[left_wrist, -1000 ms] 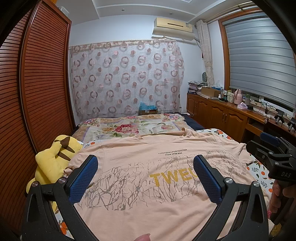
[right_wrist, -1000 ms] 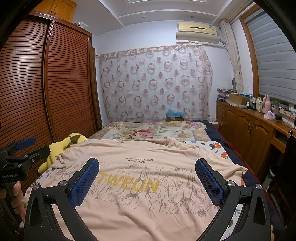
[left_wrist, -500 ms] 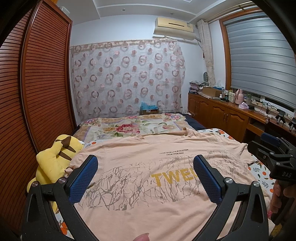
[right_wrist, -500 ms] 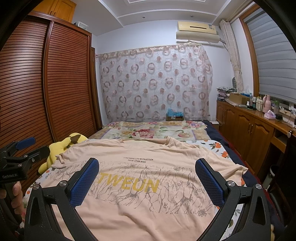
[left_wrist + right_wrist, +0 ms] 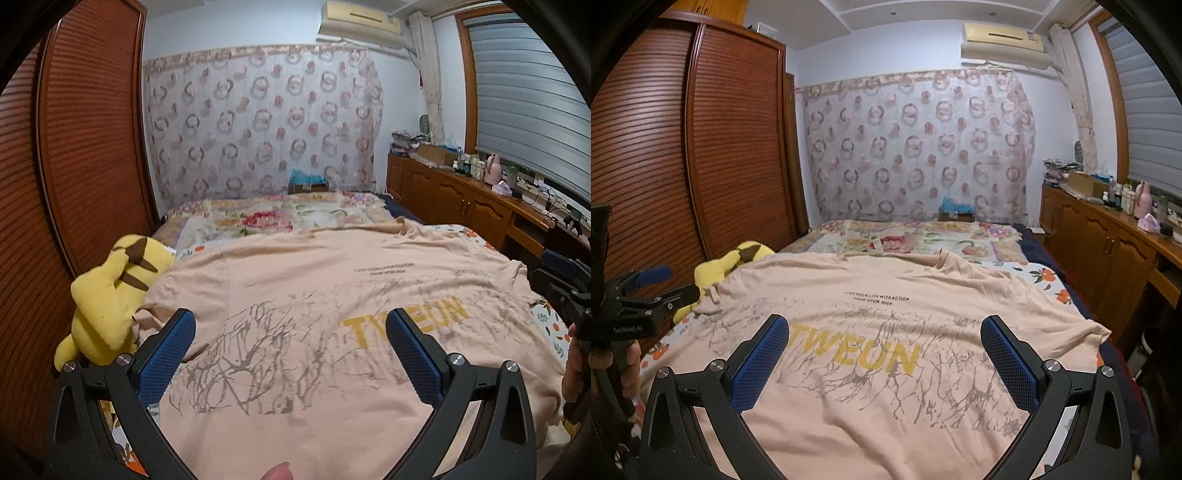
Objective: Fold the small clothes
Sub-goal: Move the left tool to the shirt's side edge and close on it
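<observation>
A peach T-shirt (image 5: 303,295) (image 5: 886,332) lies spread flat on the bed, print side up, with yellow letters and a grey branch pattern. My left gripper (image 5: 290,339) hovers open over the shirt's left half, nothing between its blue pads (image 5: 166,354). My right gripper (image 5: 884,354) stands open above the shirt's lower middle, also empty. In the right wrist view the left gripper (image 5: 646,295) shows at the far left, held by a hand. The right gripper (image 5: 565,280) appears at the right edge of the left wrist view.
A yellow plush toy (image 5: 110,295) (image 5: 731,262) sits at the shirt's left sleeve, against the slatted wooden wardrobe (image 5: 683,166). A floral quilt (image 5: 905,240) covers the bed's far half. A wooden cabinet (image 5: 1108,251) with bottles runs along the right wall.
The left wrist view has tipped down and turned slightly left, bringing the plush toy and the shirt's left side closer. The right wrist view has shifted slightly. Both grippers stay open.
</observation>
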A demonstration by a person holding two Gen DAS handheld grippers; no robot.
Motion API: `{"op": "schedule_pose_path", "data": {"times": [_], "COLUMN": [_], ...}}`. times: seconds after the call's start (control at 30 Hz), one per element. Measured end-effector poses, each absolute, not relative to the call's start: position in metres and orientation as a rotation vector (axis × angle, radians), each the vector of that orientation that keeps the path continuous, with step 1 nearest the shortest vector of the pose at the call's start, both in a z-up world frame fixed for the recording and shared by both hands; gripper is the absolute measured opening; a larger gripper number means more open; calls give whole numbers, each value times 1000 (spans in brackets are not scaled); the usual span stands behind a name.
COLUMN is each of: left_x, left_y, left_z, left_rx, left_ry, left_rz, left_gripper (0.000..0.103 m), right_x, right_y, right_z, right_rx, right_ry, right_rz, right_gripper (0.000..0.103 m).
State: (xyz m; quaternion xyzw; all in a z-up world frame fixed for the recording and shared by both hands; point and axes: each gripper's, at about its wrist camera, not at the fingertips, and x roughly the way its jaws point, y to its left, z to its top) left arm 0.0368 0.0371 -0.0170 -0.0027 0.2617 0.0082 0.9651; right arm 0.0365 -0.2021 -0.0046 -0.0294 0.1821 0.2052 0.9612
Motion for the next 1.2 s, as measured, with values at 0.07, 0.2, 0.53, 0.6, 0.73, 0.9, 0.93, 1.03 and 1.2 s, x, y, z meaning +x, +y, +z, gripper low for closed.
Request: {"op": "schedule_pose_path", "data": {"times": [0.07, 0.2, 0.53, 0.6, 0.73, 0.9, 0.93, 1.03, 1.2], "left_x": [43, 53, 79, 83, 92, 105, 108, 115, 130], "left_y": [45, 58, 97, 108, 128, 162, 169, 189, 215], "left_z": [-22, -33, -50, -50, -52, -62, -64, -72, -92], "left_rx": [-4, -3, -36, -48, -59, -118, -138, -204, -283], "left_ry": [545, 569, 661, 669, 698, 750, 759, 798, 879], "left_rz": [17, 25, 31, 42, 77, 112, 112, 111, 130], "left_gripper": [103, 103, 103, 103, 103, 100, 96, 85, 68], "right_x": [42, 55, 94, 103, 123, 158, 164, 181, 202], "right_y": [-200, -194, -185, -183, -180, -169, -167, -161, -156], "right_z": [-3, 2, 9, 10, 14, 12, 9, 3, -2], "right_rx": [-69, -93, -139, -143, -162, -216, -230, -252, -277], "right_ry": [381, 396, 468, 484, 515, 571, 589, 646, 714], "right_rz": [419, 433, 499, 511, 537, 577, 583, 595, 597], "right_gripper": [103, 103, 103, 103, 103, 103, 103, 103, 103]}}
